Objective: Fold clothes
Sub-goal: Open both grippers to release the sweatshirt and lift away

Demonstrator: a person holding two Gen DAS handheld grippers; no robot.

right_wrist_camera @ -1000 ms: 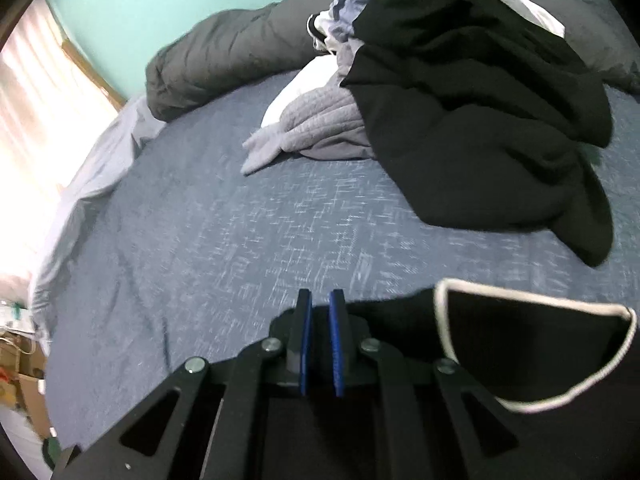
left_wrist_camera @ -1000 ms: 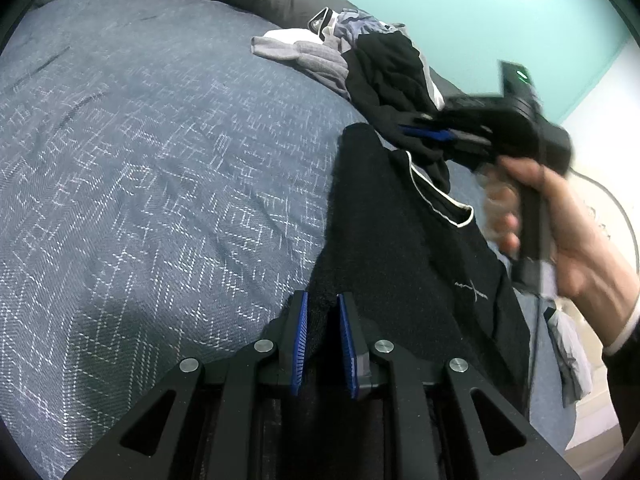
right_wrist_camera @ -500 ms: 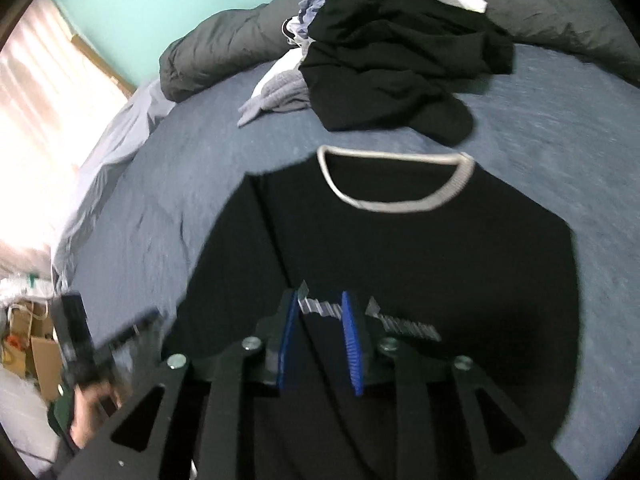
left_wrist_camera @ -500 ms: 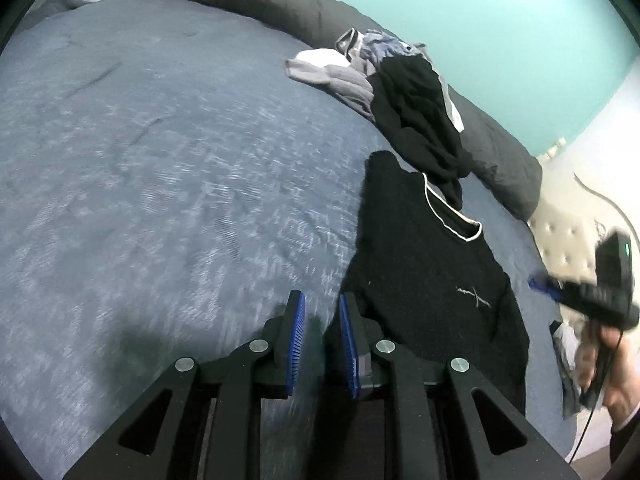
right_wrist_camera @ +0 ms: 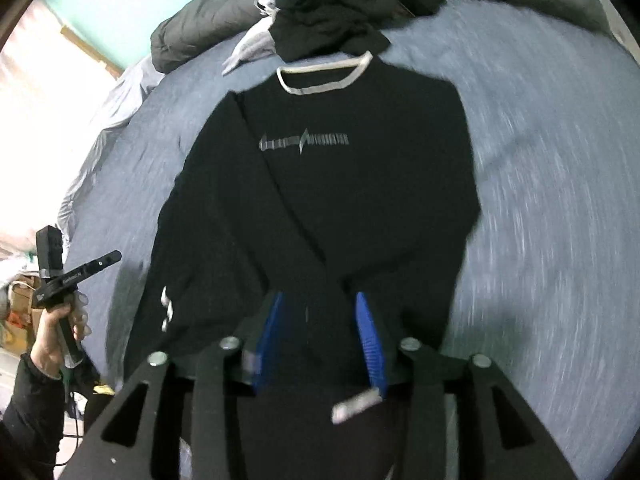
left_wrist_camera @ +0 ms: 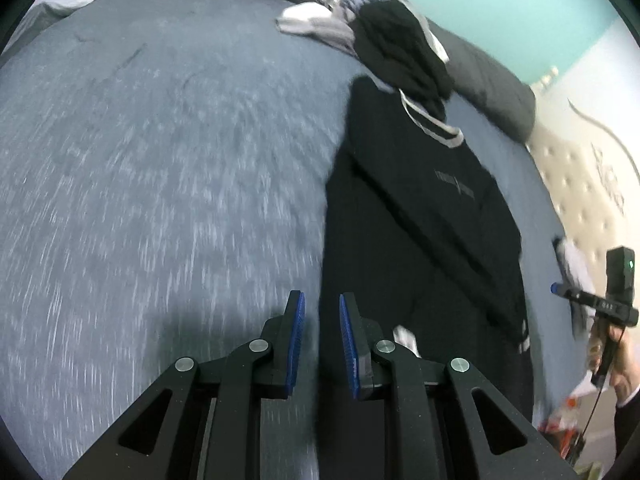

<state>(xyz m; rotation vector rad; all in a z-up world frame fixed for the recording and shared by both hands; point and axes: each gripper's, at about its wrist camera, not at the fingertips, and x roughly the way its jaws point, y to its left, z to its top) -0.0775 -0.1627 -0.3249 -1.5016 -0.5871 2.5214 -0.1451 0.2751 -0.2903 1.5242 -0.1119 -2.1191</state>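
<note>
One black sweatshirt point(right_wrist_camera: 360, 184) lies spread flat on the bed point(right_wrist_camera: 540, 200), its white-trimmed collar point(right_wrist_camera: 320, 76) toward the pile of clothes point(right_wrist_camera: 340, 12) that sits at the far side, against a rolled dark grey duvet point(right_wrist_camera: 188, 36). To the sweatshirt's right in the right wrist view the blue-grey bedcover is bare all the way to the bed's edge; to its left a narrower bare strip runs to the edge, where a pale sheet hangs. In the left wrist view the cover on the sweatshirt's far side from the headboard point(left_wrist_camera: 576, 184) is wide and bare. A grey line of print crosses the sweatshirt's chest, too blurred to read. One sleeve lies folded down over the body, and a white cuff shows near the hem. The right gripper point(right_wrist_camera: 320, 340) hangs over the sweatshirt's hem with its fingers point(right_wrist_camera: 370, 340) opening, a moderate gap between them and no cloth pinched. The left gripper point(left_wrist_camera: 320, 344) is above the bedcover just beside the sweatshirt's left edge, its fingers point(left_wrist_camera: 296, 340) narrow and holding nothing. There are two grippers, each held by a hand point(right_wrist_camera: 52, 336).
</note>
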